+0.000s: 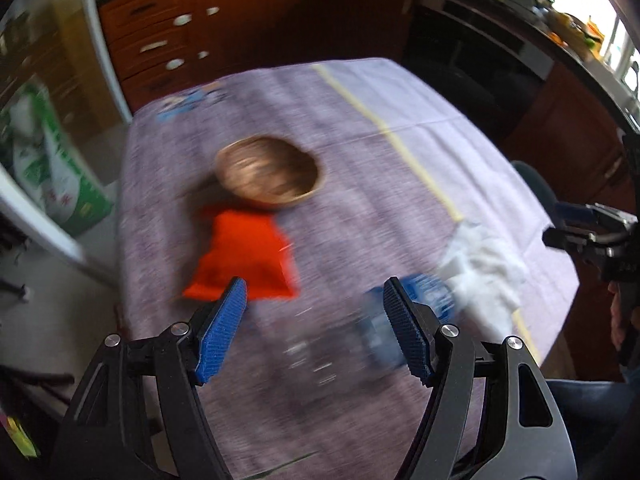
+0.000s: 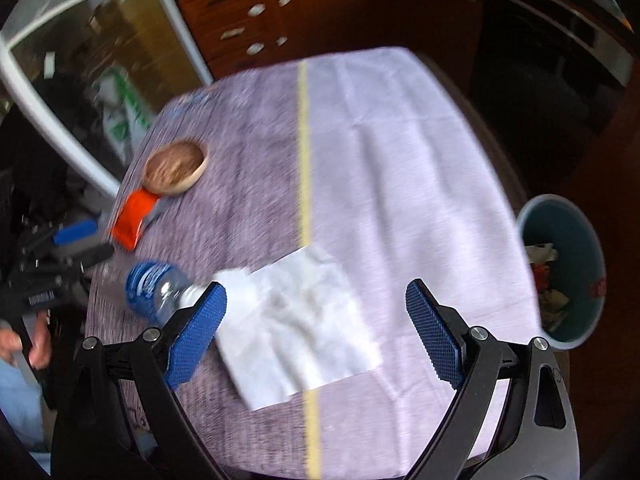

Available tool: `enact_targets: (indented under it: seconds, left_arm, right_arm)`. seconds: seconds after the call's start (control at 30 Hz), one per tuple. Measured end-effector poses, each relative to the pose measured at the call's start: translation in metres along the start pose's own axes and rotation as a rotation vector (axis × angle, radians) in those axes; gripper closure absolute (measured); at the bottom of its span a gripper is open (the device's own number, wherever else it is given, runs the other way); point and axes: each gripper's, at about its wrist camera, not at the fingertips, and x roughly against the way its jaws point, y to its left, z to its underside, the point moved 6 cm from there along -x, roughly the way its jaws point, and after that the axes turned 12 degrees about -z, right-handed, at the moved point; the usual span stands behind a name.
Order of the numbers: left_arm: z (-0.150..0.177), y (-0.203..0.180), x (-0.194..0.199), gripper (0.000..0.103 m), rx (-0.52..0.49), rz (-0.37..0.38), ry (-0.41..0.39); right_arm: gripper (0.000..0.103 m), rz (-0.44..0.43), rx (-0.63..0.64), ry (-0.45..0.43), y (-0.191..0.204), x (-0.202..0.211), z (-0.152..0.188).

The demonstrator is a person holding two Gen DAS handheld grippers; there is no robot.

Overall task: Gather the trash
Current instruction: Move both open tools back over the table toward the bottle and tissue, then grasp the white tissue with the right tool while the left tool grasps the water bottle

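Observation:
A clear plastic bottle with a blue label (image 1: 408, 312) (image 2: 154, 290) lies on the table's near left part. A white crumpled napkin (image 2: 300, 320) (image 1: 484, 268) lies beside it. An orange-red packet (image 1: 248, 256) (image 2: 134, 218) lies in front of a wooden bowl (image 1: 268, 174) (image 2: 176, 172). My left gripper (image 1: 314, 328) is open above the table, between the packet and the bottle. My right gripper (image 2: 316, 328) is open and hovers over the napkin. Both are empty. The views are blurred.
The table has a purple and white cloth (image 2: 400, 160) with a yellow stripe. A grey-blue trash bin (image 2: 568, 272) holding scraps stands on the floor right of the table. Brown cabinets (image 1: 240, 20) stand behind. A green-white bag (image 1: 52, 168) stands at left.

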Motion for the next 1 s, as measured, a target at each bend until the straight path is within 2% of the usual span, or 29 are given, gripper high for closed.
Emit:
enact_targets:
  seconds: [0.13,0.23,0.4,0.5,0.6,0.7,0.73,0.8,0.83,0.87,0.9,1.0]
  left_arm:
    - [0.018,0.028,-0.008,0.031,0.035,0.001,0.016]
    - [0.028,0.036,-0.009,0.031,0.043,0.022,0.016]
    - [0.033,0.038,-0.009,0.03,0.068,0.084,-0.001]
    - [0.038,0.038,-0.007,0.03,0.085,0.109,0.0]
    - [0.041,0.031,-0.006,0.03,0.075,0.128,0.005]
    - [0.047,0.017,-0.007,0.03,0.022,0.126,0.02]
    - [0.048,0.012,-0.008,0.03,0.003,0.126,0.024]
    - [0.051,0.003,-0.007,0.03,-0.029,0.136,0.021]
    - [0.052,-0.001,-0.007,0.03,-0.039,0.14,0.023]
    - [0.053,-0.007,-0.007,0.03,-0.059,0.146,0.026]
    - [0.054,-0.011,-0.006,0.03,-0.072,0.149,0.026]
    - [0.055,-0.028,-0.004,0.03,-0.126,0.155,0.025]
  right_arm:
    - [0.016,-0.003,0.066,0.106,0.028,-0.033,0.021]
    - [0.016,0.02,0.08,0.147,0.031,-0.047,0.033]
    - [0.016,0.018,0.003,0.155,0.013,-0.06,0.041]
    - [0.016,-0.011,-0.041,0.195,0.007,-0.07,0.049]
    - [0.016,-0.029,-0.032,0.207,0.011,-0.076,0.055]
    - [0.017,-0.03,0.011,0.194,0.02,-0.079,0.057]
    - [0.021,-0.03,0.023,0.19,0.022,-0.08,0.057]
    - [0.048,0.012,0.072,0.176,0.025,-0.079,0.057]
    - [0.056,0.026,0.088,0.171,0.025,-0.077,0.057]
    - [0.078,0.018,0.084,0.168,0.023,-0.075,0.057]
    - [0.096,0.004,0.07,0.17,0.02,-0.075,0.057]
    - [0.099,-0.025,0.025,0.166,0.008,-0.072,0.056]
